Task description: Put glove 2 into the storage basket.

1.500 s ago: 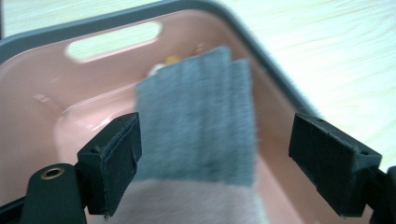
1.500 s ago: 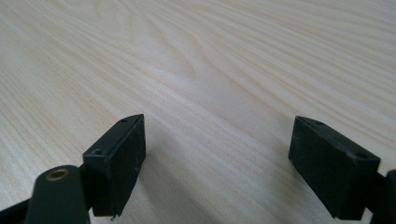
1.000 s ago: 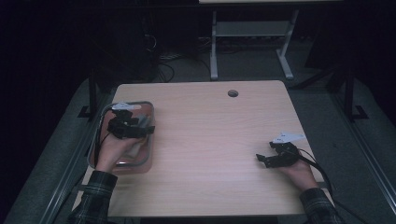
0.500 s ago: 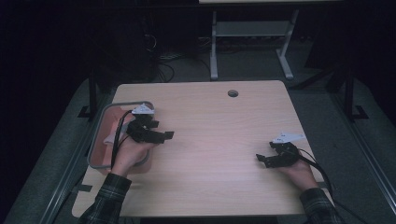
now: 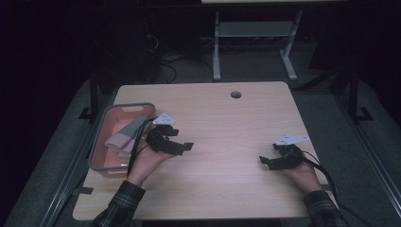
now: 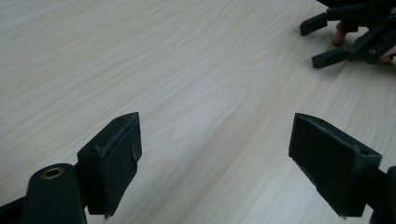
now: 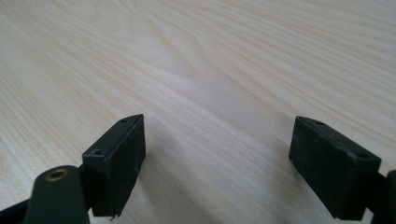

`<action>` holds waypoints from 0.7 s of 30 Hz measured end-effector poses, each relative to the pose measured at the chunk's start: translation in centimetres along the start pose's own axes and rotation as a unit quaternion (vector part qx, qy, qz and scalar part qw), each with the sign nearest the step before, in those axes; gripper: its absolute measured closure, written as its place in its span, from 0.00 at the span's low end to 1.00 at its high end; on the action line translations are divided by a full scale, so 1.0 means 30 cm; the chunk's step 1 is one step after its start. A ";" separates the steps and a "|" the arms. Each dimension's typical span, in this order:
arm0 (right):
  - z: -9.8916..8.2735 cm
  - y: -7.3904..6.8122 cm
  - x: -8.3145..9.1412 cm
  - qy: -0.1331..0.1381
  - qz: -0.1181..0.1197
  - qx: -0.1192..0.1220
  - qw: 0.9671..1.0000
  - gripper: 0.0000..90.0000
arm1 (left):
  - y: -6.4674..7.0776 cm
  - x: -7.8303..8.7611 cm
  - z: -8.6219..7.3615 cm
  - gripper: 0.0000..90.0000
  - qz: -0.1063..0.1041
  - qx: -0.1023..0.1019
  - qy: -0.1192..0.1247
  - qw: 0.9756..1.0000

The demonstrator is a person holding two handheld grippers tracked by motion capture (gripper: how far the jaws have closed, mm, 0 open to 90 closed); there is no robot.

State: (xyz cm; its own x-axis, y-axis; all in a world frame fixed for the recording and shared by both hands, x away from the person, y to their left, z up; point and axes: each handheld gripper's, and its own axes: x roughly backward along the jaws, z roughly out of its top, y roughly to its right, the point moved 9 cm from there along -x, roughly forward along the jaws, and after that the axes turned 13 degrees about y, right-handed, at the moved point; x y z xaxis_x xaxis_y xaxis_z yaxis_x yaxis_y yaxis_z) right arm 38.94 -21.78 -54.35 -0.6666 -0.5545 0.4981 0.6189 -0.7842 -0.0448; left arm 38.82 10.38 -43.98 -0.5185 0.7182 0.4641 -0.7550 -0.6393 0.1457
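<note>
Inside, the pink bin at the table's left edge holds a folded cloth; just beside it the left gripper gapes empty, the right gripper likewise, well apart.

The table was pale wood with a fine, wavy grain, and a small dark grey round cap sat at its 12 o'clock edge. At 9 o'clock the tray had a grey rim and a salmon-pink inside, and it held a cloth that was part grey and part pale pink. The left gripper and the right gripper were black, each topped with a light grey plate. Both sleeves at 6 o'clock showed a dark plaid with thin light lines. The floor was dull grey.
</note>
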 end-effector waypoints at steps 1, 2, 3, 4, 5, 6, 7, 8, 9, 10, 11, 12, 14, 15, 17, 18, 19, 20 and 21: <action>0.000 0.000 0.000 0.000 0.000 0.000 1.000 0.20 | 0.010 -0.007 -0.005 0.19 -0.003 -0.004 -0.003 1.000; 0.000 0.000 0.000 0.000 0.000 0.000 1.000 0.20 | 0.020 -0.015 -0.010 0.19 -0.006 -0.006 -0.005 1.000; 0.000 0.000 0.000 0.000 0.000 0.000 1.000 0.20 | 0.028 -0.023 -0.014 0.19 -0.008 -0.011 -0.005 1.000; 0.000 0.000 0.000 0.000 0.000 0.000 1.000 0.20 | 0.038 -0.030 -0.019 0.19 -0.010 -0.014 -0.007 1.000; 0.000 0.000 0.000 0.000 0.000 0.000 1.000 0.20 | 0.049 -0.037 -0.025 0.19 -0.012 -0.015 -0.009 1.000; 0.000 0.000 0.000 0.000 0.000 0.000 1.000 0.20 | 0.059 -0.043 -0.030 0.19 -0.015 -0.018 -0.008 1.000; 0.000 0.000 0.000 0.000 0.000 0.000 1.000 0.20 | 0.068 -0.050 -0.034 0.19 -0.018 -0.023 -0.008 1.000; 0.000 0.000 0.000 0.000 0.000 0.000 1.000 0.20 | 0.080 -0.057 -0.039 0.19 -0.020 -0.022 -0.007 1.000; 0.000 0.000 0.000 0.000 0.000 0.000 1.000 0.20 | 0.088 -0.063 -0.045 0.19 -0.024 -0.028 -0.009 0.999; 0.000 0.000 0.000 0.000 0.000 0.000 1.000 0.20 | 0.099 -0.070 -0.052 0.18 -0.028 -0.029 -0.012 0.999; 0.000 0.000 0.000 0.000 0.000 0.000 1.000 0.20 | 0.110 -0.078 -0.060 0.18 -0.031 -0.029 -0.014 0.999; 0.000 0.000 0.000 0.000 0.000 0.000 1.000 0.20 | 0.117 -0.084 -0.069 0.18 -0.034 -0.036 -0.019 0.999; 0.000 0.000 0.000 0.000 0.000 0.000 1.000 0.20 | 0.134 -0.098 -0.088 0.18 -0.041 -0.039 -0.024 0.998; 0.000 0.000 0.000 0.000 0.000 0.000 1.000 0.20 | 0.140 -0.103 -0.094 0.18 -0.041 -0.039 -0.024 0.998; 0.000 0.000 0.000 0.000 0.000 0.000 1.000 0.20 | 0.152 -0.115 -0.110 0.18 -0.042 -0.044 -0.026 0.998; 0.000 0.000 0.000 0.000 0.000 0.000 1.000 0.20 | 0.156 -0.119 -0.120 0.18 -0.045 -0.048 -0.030 0.997; 0.000 0.000 0.000 0.000 0.000 0.000 1.000 0.20 | 0.159 -0.125 -0.129 0.18 -0.046 -0.048 -0.034 0.997; 0.000 0.000 0.000 0.000 0.000 0.000 1.000 0.20 | 0.163 -0.129 -0.137 0.18 -0.047 -0.048 -0.035 0.997; 0.000 0.000 0.000 0.000 0.000 0.000 1.000 0.20 | 0.166 -0.134 -0.144 0.18 -0.048 -0.049 -0.036 0.997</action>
State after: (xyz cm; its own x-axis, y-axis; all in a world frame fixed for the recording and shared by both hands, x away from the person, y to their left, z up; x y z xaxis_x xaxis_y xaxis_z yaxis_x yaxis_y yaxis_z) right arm 38.95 -21.78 -54.35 -0.6666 -0.5551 0.4975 0.6196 -0.7837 -0.0442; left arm 35.40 5.49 -48.89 -0.4137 0.7510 0.5146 -0.8376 -0.5354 0.1081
